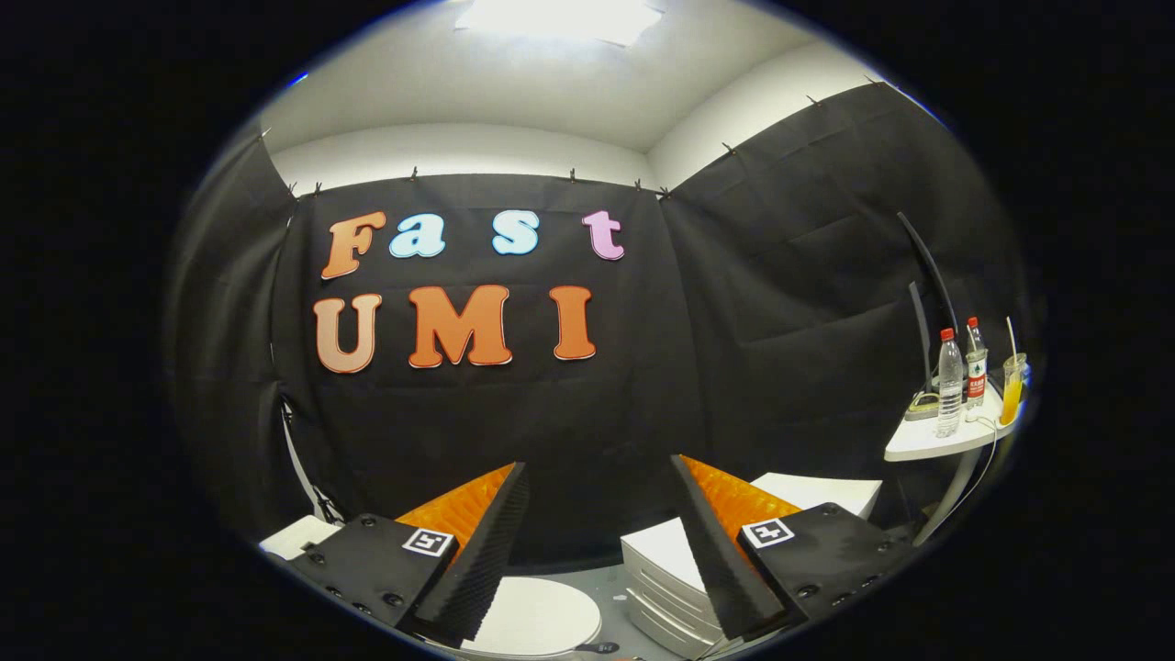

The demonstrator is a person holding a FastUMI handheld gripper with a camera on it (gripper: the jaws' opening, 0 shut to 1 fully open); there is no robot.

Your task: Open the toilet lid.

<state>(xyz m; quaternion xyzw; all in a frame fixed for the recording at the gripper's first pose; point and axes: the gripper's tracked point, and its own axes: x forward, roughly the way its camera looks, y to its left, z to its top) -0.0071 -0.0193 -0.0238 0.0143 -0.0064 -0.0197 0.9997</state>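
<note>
Hovering high above the toilet, gripper (597,551) spread wide, fingers gripping nothing. Lid (537,620) down and shut, low between the fingers, nearer the left one, just ahead and below. White drawer unit (661,560) beside it, partly behind the right finger. Off to the right, well apart, a small table (927,441) with bottles (950,381) near its far edge. Approach step only, by the look of it: no contact yet. Next: tip down, drop toward the lid's front edge, hook a finger under it, swing up.

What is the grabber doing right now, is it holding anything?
Gripper: jaws open, holding nothing, up above the closed toilet lid.
</note>
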